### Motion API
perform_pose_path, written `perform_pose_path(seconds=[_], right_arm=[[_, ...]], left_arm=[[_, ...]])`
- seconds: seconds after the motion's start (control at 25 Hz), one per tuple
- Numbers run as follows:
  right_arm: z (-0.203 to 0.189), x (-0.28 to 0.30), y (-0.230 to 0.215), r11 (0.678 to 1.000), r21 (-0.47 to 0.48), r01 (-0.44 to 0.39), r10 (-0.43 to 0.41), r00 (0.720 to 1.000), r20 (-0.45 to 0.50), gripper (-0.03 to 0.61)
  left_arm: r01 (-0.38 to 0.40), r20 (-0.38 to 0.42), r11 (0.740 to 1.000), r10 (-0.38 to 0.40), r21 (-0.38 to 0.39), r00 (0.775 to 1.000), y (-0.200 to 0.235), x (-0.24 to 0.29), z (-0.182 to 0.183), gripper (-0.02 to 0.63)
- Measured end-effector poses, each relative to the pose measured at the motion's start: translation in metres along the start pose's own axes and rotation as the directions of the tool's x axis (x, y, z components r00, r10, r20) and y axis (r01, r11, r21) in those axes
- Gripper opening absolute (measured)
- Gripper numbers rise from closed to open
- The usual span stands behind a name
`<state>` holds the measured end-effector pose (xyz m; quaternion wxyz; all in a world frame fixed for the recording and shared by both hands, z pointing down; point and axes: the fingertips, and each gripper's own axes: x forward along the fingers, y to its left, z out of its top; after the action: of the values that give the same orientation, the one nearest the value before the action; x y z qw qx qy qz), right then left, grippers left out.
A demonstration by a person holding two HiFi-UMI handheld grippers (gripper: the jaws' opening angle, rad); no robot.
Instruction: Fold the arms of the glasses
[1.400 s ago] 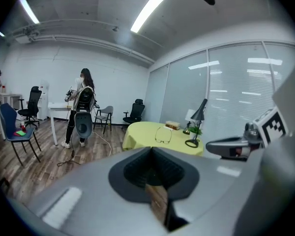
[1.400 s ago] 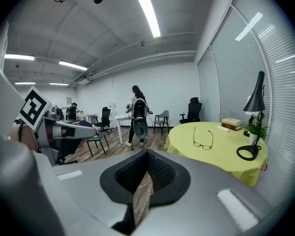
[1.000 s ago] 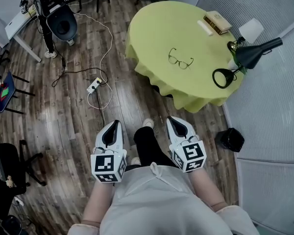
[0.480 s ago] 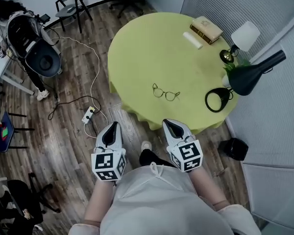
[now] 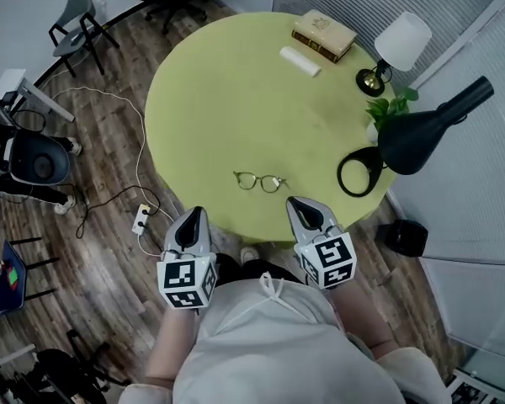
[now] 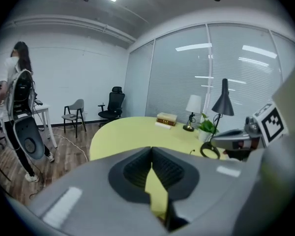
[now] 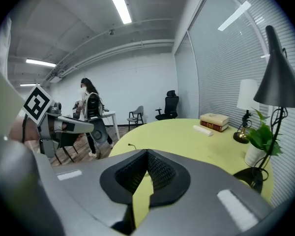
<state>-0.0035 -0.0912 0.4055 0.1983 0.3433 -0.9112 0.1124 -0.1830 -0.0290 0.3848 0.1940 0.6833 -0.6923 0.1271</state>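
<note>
Thin dark-rimmed glasses [image 5: 259, 181] lie on the round yellow-green table [image 5: 227, 91], close to its near edge; whether their arms are spread is too small to tell. My left gripper [image 5: 194, 214] hovers at the table's near rim, to the left of the glasses and short of them, its jaws together and empty. On the other side, my right gripper [image 5: 297, 203] is over the rim just right of the glasses, also shut with nothing in it. In the left gripper view the gripper [image 6: 151, 150] points across the tabletop. The right gripper [image 7: 147, 153] does the same.
Books [image 5: 324, 34], a white roll [image 5: 300, 61], a white-shade lamp [image 5: 393, 47], a plant [image 5: 387, 108] and a black desk lamp [image 5: 421, 133] stand along the table's far right. On the floor are a black bin [image 5: 406, 236], a power strip [image 5: 140, 220] and chairs [image 5: 71, 32]. A person [image 6: 17, 82] stands far left.
The table and glasses have drawn much nearer in the head view. Both grippers went from over bare floor to the table's near edge, either side of the glasses. Jaws stayed together.
</note>
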Motion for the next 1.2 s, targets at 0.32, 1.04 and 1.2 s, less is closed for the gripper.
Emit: perform_pose_path(seconds=[0.32,1.04,1.2], right_arm=[[-0.037,0.005,-0.039,0.986,0.041,0.163,-0.158,0.982,-0.101,0.000],[-0.113,0.099,-0.069,0.998,-0.019,0.062,-0.064,0.924,-0.378,0.126],[-0.105,0.110,-0.068,0.981,-0.184,-0.060,-0.017,0.922,-0.388,0.133]], left_arm=[[0.104,-0.081,0.994,-0.101,0.023,0.992,-0.006,0.048,-0.007,0.006],[0.264,-0.258,0.964,-0.251,0.020,0.933,0.003,0.155,-0.048,0.006],[0.266,-0.267,0.964,-0.250,0.021,0.930,0.006,0.164,-0.054,0.006]])
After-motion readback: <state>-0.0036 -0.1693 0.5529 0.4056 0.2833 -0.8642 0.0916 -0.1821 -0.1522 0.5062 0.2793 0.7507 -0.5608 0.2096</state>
